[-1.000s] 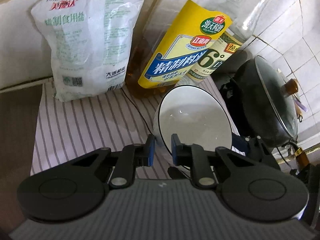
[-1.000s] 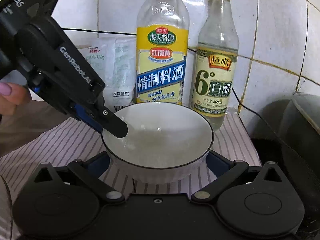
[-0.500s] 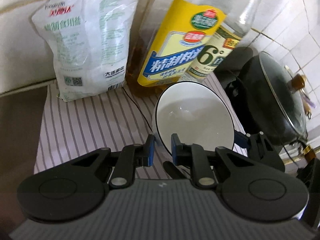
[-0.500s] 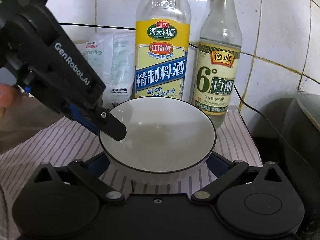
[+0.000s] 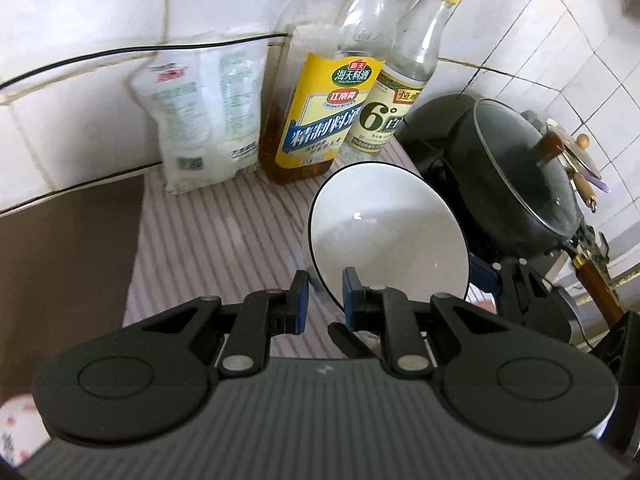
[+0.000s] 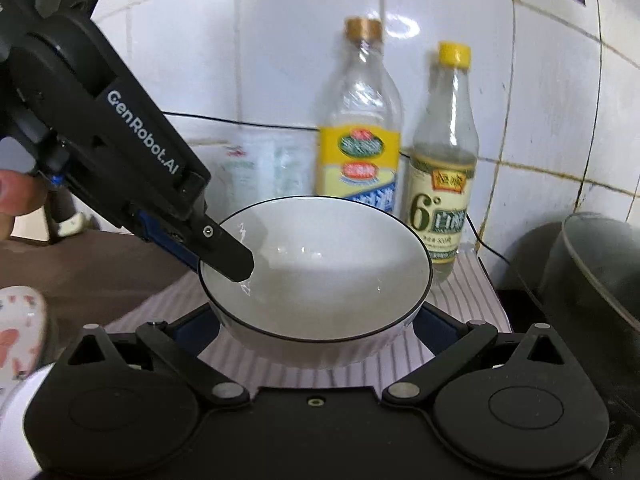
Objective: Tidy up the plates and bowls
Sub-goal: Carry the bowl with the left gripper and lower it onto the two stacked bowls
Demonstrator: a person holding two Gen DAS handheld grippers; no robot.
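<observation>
Jaws on bowl; label perhaps "6°"

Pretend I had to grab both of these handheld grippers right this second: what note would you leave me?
Left gripper: shut on the near rim of the white bowl.
Right gripper: spread wide, cradling the bowl's sides.
Bowl: empty, held above the striped mat, in front of the two bottles.
Done: bowl gripped by both.
Left: carry it to its place. No plates or other bowls are clearly in view.

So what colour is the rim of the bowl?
The bowl is white with a thin black rim, clearest in the right wrist view.
</observation>
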